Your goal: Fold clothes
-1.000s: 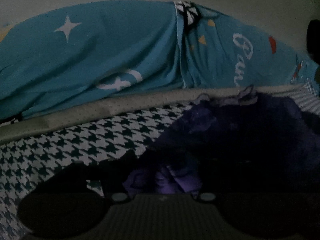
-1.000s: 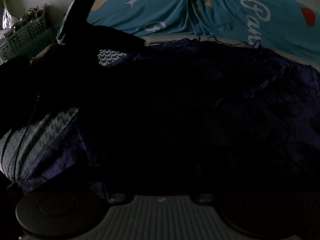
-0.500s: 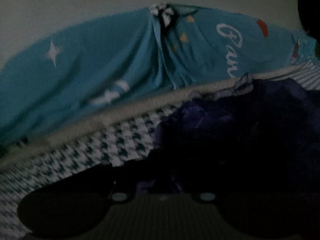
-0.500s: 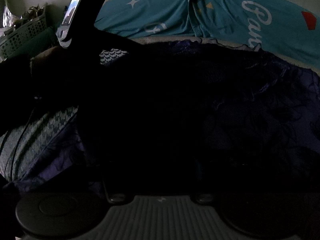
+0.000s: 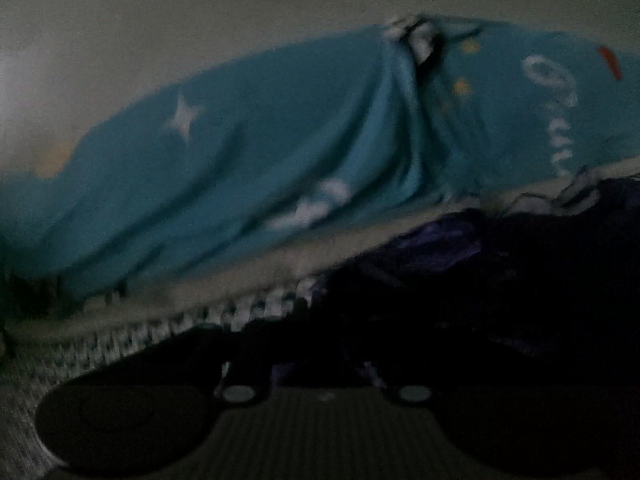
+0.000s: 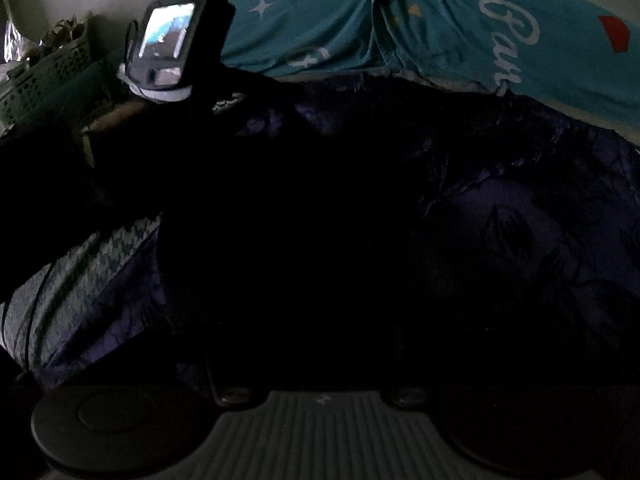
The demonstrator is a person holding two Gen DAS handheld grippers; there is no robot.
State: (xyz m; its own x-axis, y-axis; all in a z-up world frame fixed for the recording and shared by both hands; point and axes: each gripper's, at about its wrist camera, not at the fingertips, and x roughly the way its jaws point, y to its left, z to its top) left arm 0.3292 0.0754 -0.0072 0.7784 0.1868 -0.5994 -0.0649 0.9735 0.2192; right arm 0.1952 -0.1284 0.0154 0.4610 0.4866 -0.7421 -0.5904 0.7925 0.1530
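The dark purple garment (image 6: 520,240) lies spread over the houndstooth bedspread (image 6: 80,272), filling the centre and right of the right wrist view and running on to the lower right of the left wrist view (image 5: 500,280). Its lace-like far edge lies along the foot of the teal pillows (image 5: 240,160), so the cloth's long run seems to go from left to right across both frames. In the left wrist view, the cloth starts directly ahead of the left gripper (image 5: 324,360) and stretches off to its right, with bare bedspread (image 5: 120,344) to the left; purple fabric shows at the bottom centre where the jaws would be, but that area is too dark and blurred to tell whether they are closed on it. The right gripper (image 6: 320,360) is likewise lost in blackness, with the garment all around and ahead of it; its jaws cannot be made out. The left device (image 6: 172,44), screen lit, stands at the upper left of the right wrist view, over the garment's left end. Judging by that, each gripper sits at one end of the cloth.
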